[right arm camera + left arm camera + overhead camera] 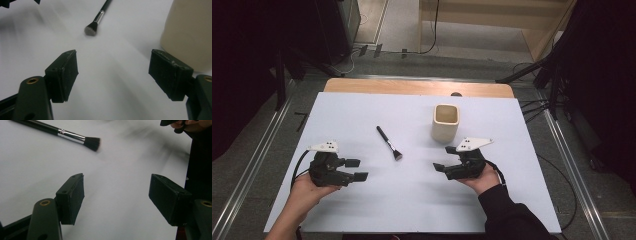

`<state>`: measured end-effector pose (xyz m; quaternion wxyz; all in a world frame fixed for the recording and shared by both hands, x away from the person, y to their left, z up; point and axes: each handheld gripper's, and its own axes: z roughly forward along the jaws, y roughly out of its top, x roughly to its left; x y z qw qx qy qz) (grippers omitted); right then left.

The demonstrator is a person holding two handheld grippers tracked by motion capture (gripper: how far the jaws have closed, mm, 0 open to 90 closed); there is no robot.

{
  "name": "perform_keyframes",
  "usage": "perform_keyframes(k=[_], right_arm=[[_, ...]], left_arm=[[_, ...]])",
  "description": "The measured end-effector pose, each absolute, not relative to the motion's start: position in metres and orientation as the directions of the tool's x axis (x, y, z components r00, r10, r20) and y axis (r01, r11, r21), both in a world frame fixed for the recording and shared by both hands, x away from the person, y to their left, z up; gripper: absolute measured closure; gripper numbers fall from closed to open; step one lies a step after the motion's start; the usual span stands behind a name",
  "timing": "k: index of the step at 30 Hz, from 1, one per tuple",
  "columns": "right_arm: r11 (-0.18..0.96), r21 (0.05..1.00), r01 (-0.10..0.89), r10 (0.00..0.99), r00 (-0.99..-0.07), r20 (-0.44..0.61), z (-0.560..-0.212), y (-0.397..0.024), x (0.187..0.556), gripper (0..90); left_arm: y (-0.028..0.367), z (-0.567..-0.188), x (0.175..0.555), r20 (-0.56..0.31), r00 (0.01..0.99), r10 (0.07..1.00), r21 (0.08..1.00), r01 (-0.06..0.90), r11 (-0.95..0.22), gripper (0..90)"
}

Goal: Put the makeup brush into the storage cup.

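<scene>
A black-handled brush (389,143) with a silver ferrule lies flat near the middle of the white table (362,105), bristles toward me. A cream square cup (445,122) stands upright to its right. My left gripper (355,169) rests low at the left, open, with nothing between its jaws; in the left gripper view the brush (75,136) lies ahead, beyond the gripper (117,200). My right gripper (445,159) is open just in front of the cup. In the right gripper view the brush (96,21) lies ahead and the cup (187,32) stands at the right, past the gripper (113,75).
The table's wooden far edge (419,87) borders a floor with cables and dark stands (552,75). Metal rails (254,165) run along both sides. A dark sleeve (512,215) covers the right forearm.
</scene>
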<state>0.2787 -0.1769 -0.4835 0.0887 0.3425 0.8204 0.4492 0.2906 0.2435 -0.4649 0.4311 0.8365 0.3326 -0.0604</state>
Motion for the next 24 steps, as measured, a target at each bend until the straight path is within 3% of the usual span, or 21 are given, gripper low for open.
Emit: perform_keyframes(k=[24], right_arm=[[0.350, 0.806, 0.476, 0.654, -0.741, 0.153, -0.479, -0.149, 0.296, 24.9]], left_arm=[[0.245, -0.465, 0.290, -0.384, 0.771, 0.508, 0.679, 0.609, -0.411, 28.8]])
